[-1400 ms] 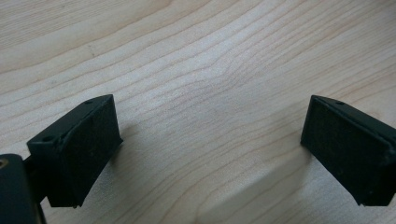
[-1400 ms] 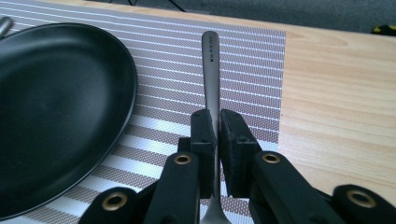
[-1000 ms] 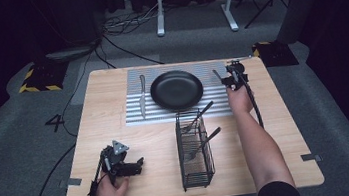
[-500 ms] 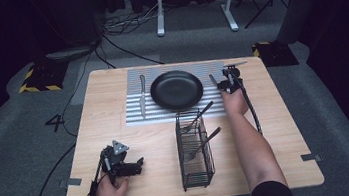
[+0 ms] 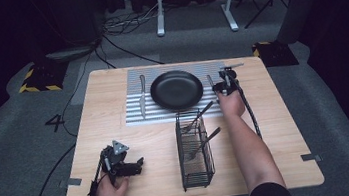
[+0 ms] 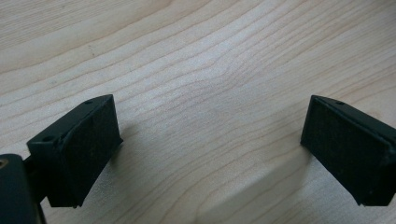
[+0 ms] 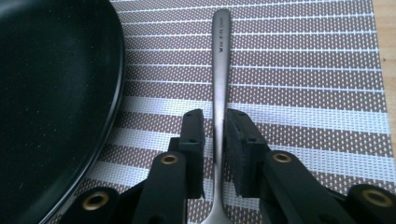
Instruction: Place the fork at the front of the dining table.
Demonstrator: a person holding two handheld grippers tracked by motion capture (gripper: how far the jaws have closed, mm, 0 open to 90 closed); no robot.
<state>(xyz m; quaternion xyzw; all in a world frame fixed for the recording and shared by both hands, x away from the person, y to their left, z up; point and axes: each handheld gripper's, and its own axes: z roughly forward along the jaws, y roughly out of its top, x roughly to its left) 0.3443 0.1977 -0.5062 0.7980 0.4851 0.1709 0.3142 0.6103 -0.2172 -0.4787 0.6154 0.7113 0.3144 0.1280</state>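
My right gripper [image 5: 220, 85] is at the right side of the black plate [image 5: 176, 90] on the striped placemat [image 5: 136, 113]. In the right gripper view its jaws [image 7: 215, 116] are shut on the handle of a silver utensil [image 7: 220, 56], which lies flat on the placemat [image 7: 303, 70] beside the plate [image 7: 51, 93]. The utensil's head is hidden under the gripper. My left gripper [image 5: 138, 164] rests at the table's front left; its jaws [image 6: 210, 140] stand wide open over bare wood with nothing between them.
A knife [image 5: 142, 96] lies on the placemat left of the plate. A black wire basket [image 5: 195, 148] with two utensils poking out stands mid-table, in front of the plate. The wooden table [image 5: 277, 130] ends just right of the placemat. Cables trail from both grippers.
My right gripper has moved slightly left and toward me, settling next to the plate's right rim with the utensil. The left gripper has stayed put.
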